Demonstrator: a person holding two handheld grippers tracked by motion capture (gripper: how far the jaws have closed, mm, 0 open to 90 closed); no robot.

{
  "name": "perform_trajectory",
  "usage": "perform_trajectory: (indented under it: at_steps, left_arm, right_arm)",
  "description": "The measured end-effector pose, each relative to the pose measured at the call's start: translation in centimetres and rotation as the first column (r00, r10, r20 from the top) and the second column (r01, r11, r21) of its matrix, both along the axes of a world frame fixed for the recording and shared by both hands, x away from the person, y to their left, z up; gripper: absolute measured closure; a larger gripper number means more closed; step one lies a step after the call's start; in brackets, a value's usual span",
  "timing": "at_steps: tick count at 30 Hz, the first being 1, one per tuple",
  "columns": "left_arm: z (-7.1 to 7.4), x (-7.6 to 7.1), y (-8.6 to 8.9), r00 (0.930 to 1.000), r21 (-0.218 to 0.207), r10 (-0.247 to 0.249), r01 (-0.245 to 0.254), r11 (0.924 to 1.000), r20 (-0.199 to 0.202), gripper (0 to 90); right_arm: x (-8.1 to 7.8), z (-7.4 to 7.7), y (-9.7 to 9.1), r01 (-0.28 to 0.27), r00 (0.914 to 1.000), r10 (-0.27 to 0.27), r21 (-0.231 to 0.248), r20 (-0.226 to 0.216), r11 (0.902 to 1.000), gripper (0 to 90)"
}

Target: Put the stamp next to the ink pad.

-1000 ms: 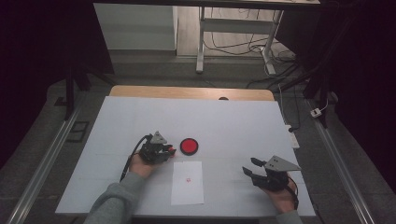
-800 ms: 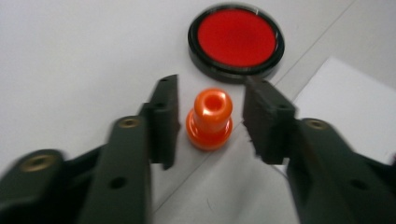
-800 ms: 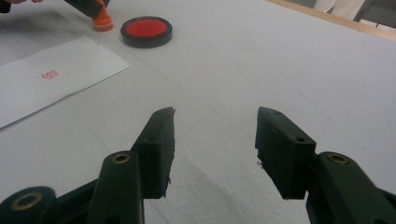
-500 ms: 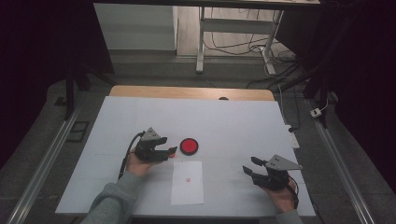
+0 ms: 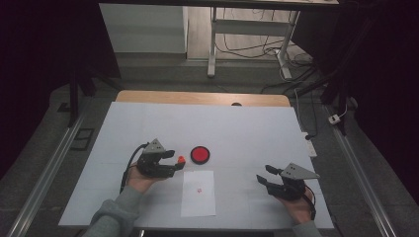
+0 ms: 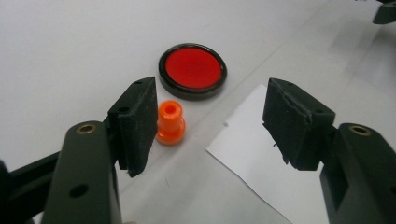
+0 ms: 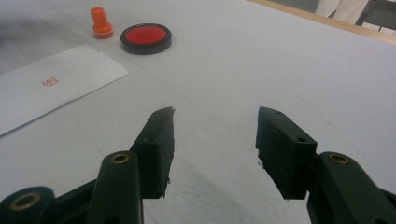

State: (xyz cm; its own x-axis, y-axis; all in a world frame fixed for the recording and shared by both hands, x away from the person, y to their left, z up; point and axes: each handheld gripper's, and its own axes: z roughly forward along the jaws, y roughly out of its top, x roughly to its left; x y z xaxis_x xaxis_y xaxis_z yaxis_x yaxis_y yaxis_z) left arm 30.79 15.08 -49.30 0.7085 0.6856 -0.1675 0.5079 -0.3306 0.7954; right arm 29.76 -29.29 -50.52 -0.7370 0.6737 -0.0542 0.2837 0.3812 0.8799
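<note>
- Left tool [image 5: 174, 160] sits left of centre on the white table [image 5: 257, 133], jaws pointing toward the middle. Its jaws have just been opening and now stand well apart, gripping nothing.
- In the left gripper view the small orange stamp [image 6: 170, 122] stands upright on the table, between the jaws but tight beside the left pad [image 6: 137, 122]; I cannot tell whether that pad touches it. The other pad is well clear of it.
- In the high view the stamp [image 5: 181, 159] stands just off the left tool's jaw tips, on bare table above the paper's top-left corner.
- Round red ink pad [image 5: 200, 154] in a black rim lies flat just beside the stamp, on its right in the high view, with a slight gap between them.
- White sheet of paper [image 5: 198, 193] lies flat near the person's edge of the table, below the ink pad, with a small red stamp mark [image 5: 199, 189] near its middle.
- Right tool [image 5: 262, 174] is at the right, well apart from the paper, held by a hand [image 5: 299, 210]; jaws partly open, nothing between them, bare table beneath in the right gripper view.
</note>
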Motion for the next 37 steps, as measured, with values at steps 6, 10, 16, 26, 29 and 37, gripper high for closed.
perform_trajectory:
  at_steps: [6,10,16,26,29,37]
  left_arm:
    - [-0.1,-2.3,1.2,0.9999,0.005,0.000,0.000,1.0000,0.011,35.8]
    - [-0.2,-3.8,2.5,0.9999,0.010,0.008,-0.008,0.9999,0.014,35.7]
    - [-1.0,-5.9,4.6,0.9997,0.030,0.023,-0.023,0.9993,0.012,35.9]
    - [-1.6,-6.6,6.1,0.9990,0.015,0.045,-0.045,0.9989,-0.005,36.0]
    - [-1.6,-6.4,5.9,0.9993,0.016,0.035,-0.035,0.9992,-0.009,36.0]
    - [-1.6,-6.4,5.9,0.9995,0.017,0.032,-0.032,0.9993,-0.009,36.0]
  right_arm:
    - [-0.2,0.0,0.2,-0.005,1.0000,0.005,-0.004,0.003,1.0000,46.8]
    - [-0.3,0.1,0.1,-0.010,0.9999,0.010,-0.014,0.006,0.9999,46.7]
    - [-0.4,0.1,-0.2,-0.008,0.9998,0.008,-0.022,0.018,0.9997,46.7]
    - [-0.4,-0.1,-0.4,-0.006,0.9994,0.009,-0.070,0.034,0.9975,46.7]
    - [-0.4,-0.2,-0.4,-0.011,0.9992,0.014,-0.065,0.037,0.9978,46.7]
    - [-0.4,-0.1,-0.4,-0.008,0.9989,0.011,-0.076,0.046,0.9971,46.7]
